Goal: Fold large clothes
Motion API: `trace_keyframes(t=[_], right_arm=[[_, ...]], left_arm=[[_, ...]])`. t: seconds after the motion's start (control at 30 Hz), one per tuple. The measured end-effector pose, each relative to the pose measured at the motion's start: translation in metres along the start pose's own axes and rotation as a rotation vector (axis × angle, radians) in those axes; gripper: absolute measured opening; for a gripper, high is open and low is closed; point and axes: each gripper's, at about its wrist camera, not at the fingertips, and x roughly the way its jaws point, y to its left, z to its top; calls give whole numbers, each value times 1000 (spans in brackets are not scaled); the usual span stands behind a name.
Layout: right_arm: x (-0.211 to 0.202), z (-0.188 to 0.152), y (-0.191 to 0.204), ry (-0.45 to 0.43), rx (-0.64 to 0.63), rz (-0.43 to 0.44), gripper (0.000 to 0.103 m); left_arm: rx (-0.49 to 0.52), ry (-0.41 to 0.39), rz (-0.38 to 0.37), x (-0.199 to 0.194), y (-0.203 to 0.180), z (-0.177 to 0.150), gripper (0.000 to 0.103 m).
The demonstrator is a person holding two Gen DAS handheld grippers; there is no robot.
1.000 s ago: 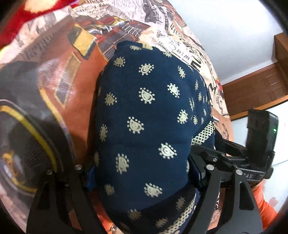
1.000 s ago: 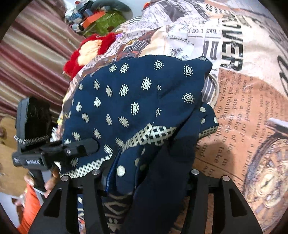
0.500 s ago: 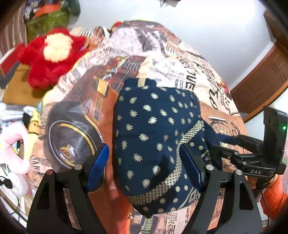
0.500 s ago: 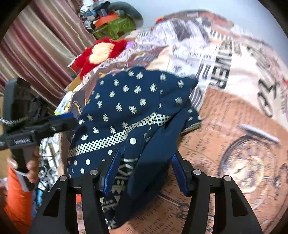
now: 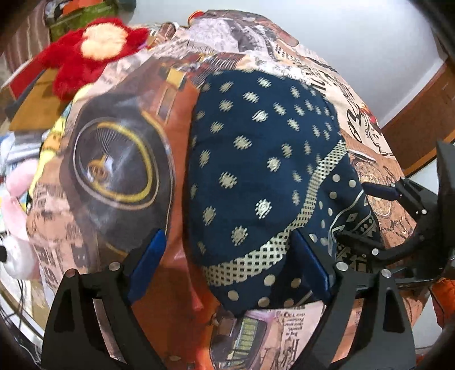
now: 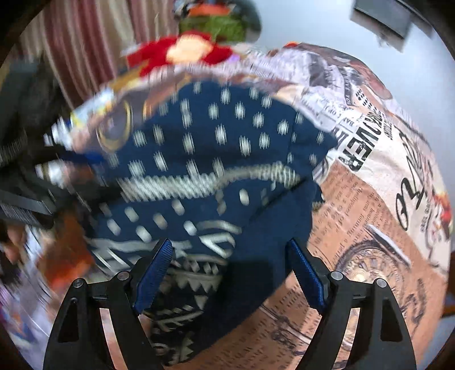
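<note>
A navy garment (image 5: 256, 170) with pale motifs and a checked band lies folded in a rounded bundle on the printed bedspread (image 5: 119, 170). My left gripper (image 5: 227, 261) hangs above its near edge. Its jaws are opening, and the blue pads (image 5: 148, 256) stand clear of the cloth. The right gripper (image 5: 398, 222) shows at the right of that view. The right wrist view is blurred: the garment (image 6: 213, 148) lies below my right gripper (image 6: 230, 273), whose jaws are opening with the pads (image 6: 305, 273) off the fabric. Neither gripper holds anything.
A red plush toy (image 5: 93, 51) and a green bag (image 6: 219, 25) lie at the bed's far end, with a pink plush (image 5: 17, 193) at the left edge. A striped curtain (image 6: 93, 42) hangs behind. A wooden door frame (image 5: 421, 108) stands to the right.
Both grippers have let go of the navy garment, widened and drawn back upward. The garment now lies folded on the bedspread.
</note>
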Motion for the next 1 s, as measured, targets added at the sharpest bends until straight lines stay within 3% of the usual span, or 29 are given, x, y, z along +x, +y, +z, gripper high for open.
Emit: trace_keyframes(t=[0.33,0.43,0.57,0.77,0.9,1.0], right_arm=[[-9,-21,-20,41,16,83,89],[-20,-20,-25,19,29,95,89],[-43,-6,-33,-64,45,89,89],[-49,38,-46,-179,128,66,89],[-24,70,-52,-183,211,89,92],[7,85,-51,-132,194,73,92]], left_arm=[[91,20,79,-12,3,-15,95],[87,-8,86,-23,2,-8,92],[54,-95,46,-39,0,17,92],[77,-147,112,-21,-17,70,92],[52,-115,157,13,-15,103,92],[-1,-99,132,30,-4,115,92]])
